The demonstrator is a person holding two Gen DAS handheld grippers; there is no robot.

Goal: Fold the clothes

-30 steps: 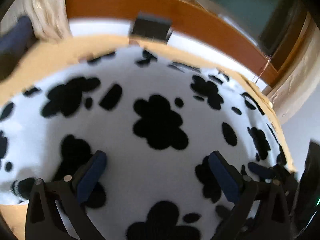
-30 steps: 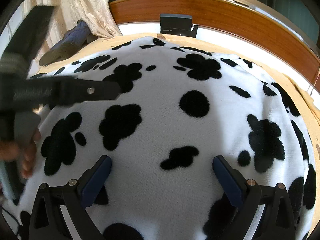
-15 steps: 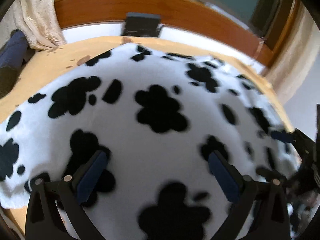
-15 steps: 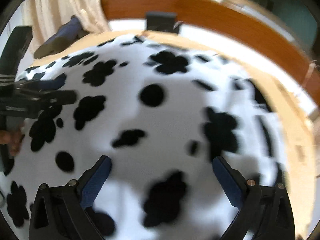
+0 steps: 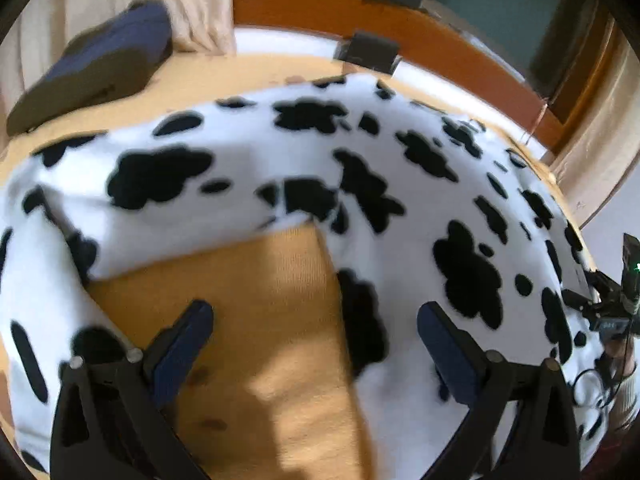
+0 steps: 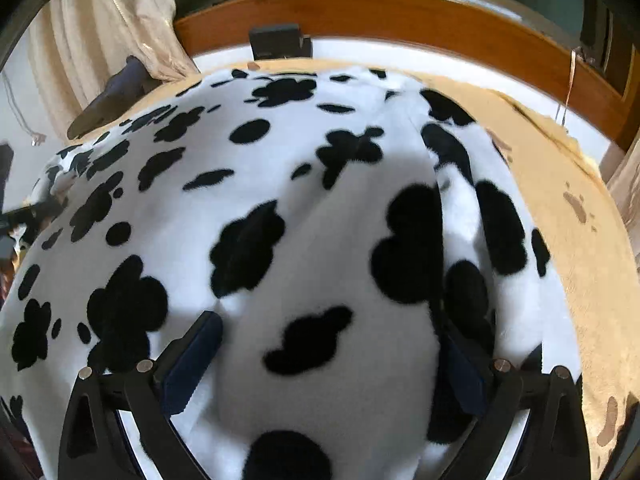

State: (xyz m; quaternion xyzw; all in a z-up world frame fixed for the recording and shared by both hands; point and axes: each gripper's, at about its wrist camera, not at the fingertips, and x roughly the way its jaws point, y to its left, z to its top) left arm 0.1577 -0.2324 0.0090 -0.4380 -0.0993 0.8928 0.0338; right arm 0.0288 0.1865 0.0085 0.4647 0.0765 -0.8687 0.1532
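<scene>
A white fleece garment with black cow spots (image 5: 400, 184) lies spread over a tan bed cover (image 5: 256, 280). In the left wrist view two parts of it fork around a bare tan wedge. My left gripper (image 5: 316, 340) is open above that wedge, its right finger (image 5: 452, 352) over the fleece edge. In the right wrist view the same garment (image 6: 280, 184) fills the frame, with a folded edge (image 6: 438, 208) running down the right side. My right gripper (image 6: 326, 364) is open, with fleece bulging between its fingers and nothing pinched. The right gripper (image 5: 608, 312) also shows at the left view's far right.
A dark blue cushion (image 5: 92, 68) and pale curtain (image 5: 192, 4) sit at the back left. A wooden rail (image 6: 400, 16) with a dark box (image 6: 276, 42) runs behind the bed. Tan cover with paw prints (image 6: 576, 208) lies bare right of the garment.
The left gripper has pulled back and left, so a bare tan wedge now shows between its fingers. The right gripper shifted toward the garment's right side, where a folded edge has appeared.
</scene>
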